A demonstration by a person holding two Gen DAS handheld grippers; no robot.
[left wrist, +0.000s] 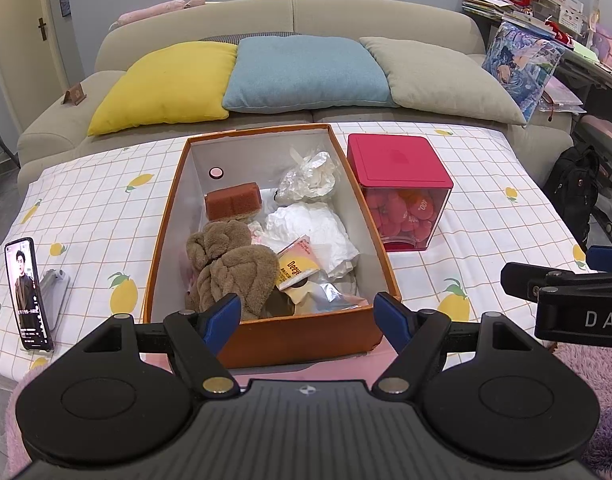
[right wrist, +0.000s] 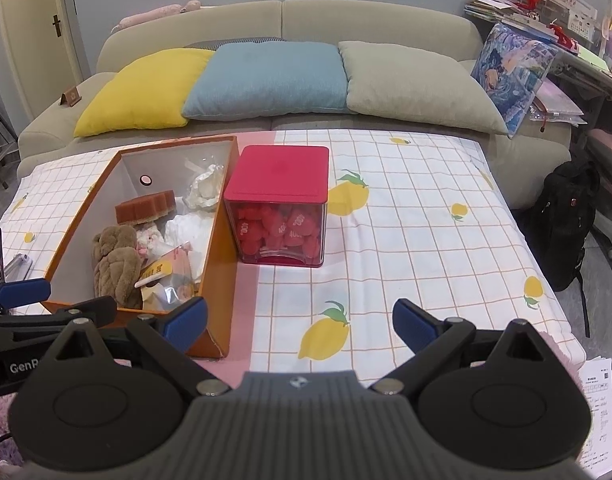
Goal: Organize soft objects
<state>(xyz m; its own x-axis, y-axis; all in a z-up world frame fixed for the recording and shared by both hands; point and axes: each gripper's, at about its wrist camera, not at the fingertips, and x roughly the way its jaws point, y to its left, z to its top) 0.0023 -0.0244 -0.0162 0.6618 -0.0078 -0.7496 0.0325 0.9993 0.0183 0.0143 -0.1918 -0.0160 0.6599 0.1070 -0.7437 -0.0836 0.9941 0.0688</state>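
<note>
An orange cardboard box stands on the lemon-print tablecloth. Inside lie a brown plush towel, a brown sponge, crumpled white paper, a clear crinkled bag and snack packets. My left gripper hovers open over the box's near wall, nothing between its blue pads. My right gripper is open above bare cloth to the right of the box, holding nothing. Each view shows the other gripper at its edge.
A red-lidded clear cube full of red pieces stands right of the box. A phone leans on a stand at the left. Behind the table is a sofa with yellow, blue and beige pillows. A black backpack sits at the right.
</note>
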